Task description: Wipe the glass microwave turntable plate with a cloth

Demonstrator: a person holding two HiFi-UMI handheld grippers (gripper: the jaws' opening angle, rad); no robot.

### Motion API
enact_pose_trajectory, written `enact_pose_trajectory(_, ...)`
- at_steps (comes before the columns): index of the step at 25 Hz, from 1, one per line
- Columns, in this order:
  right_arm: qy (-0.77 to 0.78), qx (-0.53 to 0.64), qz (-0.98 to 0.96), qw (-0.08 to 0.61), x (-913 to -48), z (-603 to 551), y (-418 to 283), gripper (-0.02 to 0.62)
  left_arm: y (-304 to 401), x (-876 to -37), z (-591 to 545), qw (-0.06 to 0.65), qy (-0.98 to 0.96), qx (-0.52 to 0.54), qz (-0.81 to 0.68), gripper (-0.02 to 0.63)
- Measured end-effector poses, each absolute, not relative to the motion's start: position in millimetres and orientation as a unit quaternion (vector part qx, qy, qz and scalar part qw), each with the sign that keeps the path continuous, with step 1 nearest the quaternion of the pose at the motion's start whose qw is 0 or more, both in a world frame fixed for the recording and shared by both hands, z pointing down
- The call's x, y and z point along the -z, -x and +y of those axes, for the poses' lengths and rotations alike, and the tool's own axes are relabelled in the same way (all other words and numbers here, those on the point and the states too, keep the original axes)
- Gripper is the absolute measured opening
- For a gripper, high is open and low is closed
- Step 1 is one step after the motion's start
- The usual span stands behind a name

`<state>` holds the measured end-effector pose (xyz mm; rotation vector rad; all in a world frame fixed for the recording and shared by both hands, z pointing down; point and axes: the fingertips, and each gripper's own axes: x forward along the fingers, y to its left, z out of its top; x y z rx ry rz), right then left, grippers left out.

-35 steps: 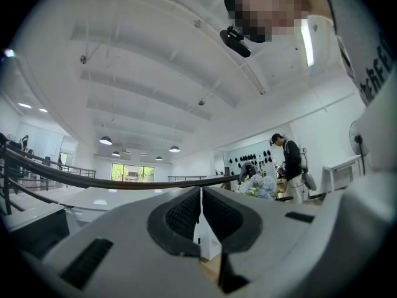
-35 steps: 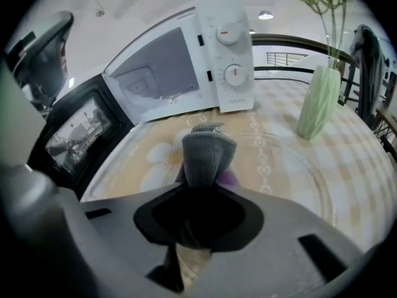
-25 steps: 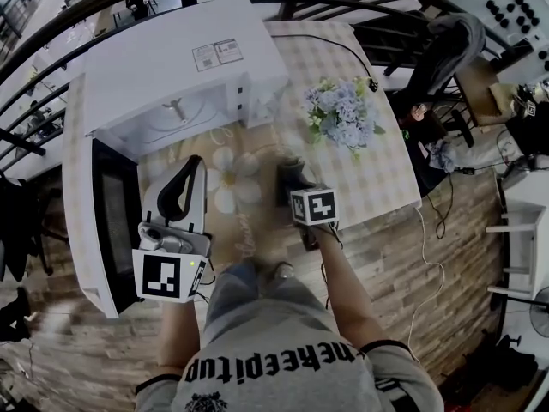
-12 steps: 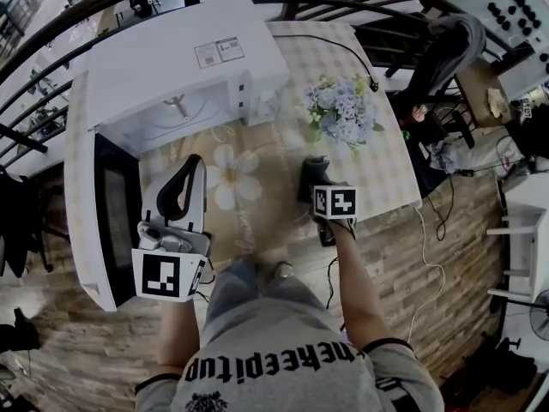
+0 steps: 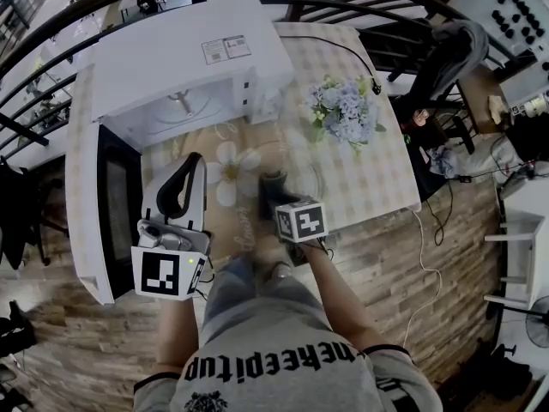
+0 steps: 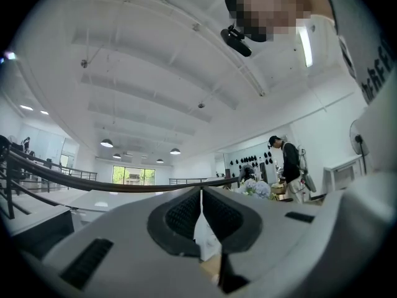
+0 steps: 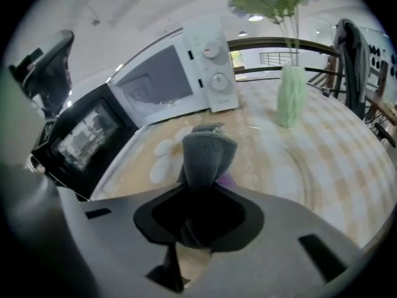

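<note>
The glass turntable plate (image 5: 306, 163) lies flat on the flower-patterned table in front of the microwave; in the right gripper view its rim (image 7: 296, 169) curves just beyond the jaws. My right gripper (image 5: 276, 189) is shut on a dark grey cloth (image 7: 208, 153), which hangs over the plate's near-left part. I cannot tell whether the cloth touches the glass. My left gripper (image 5: 193, 161) stands to the plate's left, tilted up toward the ceiling, its jaws (image 6: 200, 198) shut with nothing between them.
The white microwave (image 5: 189, 58) stands at the table's back left, its black-windowed door (image 5: 116, 221) swung open toward me. A green vase of pale blue flowers (image 5: 343, 114) stands behind the plate on the right. The table's front edge (image 5: 377, 217) runs close to my right gripper.
My right gripper with the cloth swung out to the right, then came back left and nearer to me across the plate. The left gripper has hardly moved.
</note>
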<state>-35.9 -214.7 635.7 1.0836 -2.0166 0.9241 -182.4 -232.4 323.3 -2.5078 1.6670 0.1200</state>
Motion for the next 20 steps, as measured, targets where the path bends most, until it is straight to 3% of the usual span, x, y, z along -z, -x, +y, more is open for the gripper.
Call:
enact_pose_trajectory(6,-0.354,-0.345,-0.792,0.359,-643,-193,92,0.094,182,-323,-229,0.065,0.829,-0.036,0.554,0.012)
enact_pose_trajectory(20,-0.383,-0.356,-0.779,0.345,-649,-197,52,0.094,180,-320,-222,0.066,0.827,-0.034,0.557,0.012)
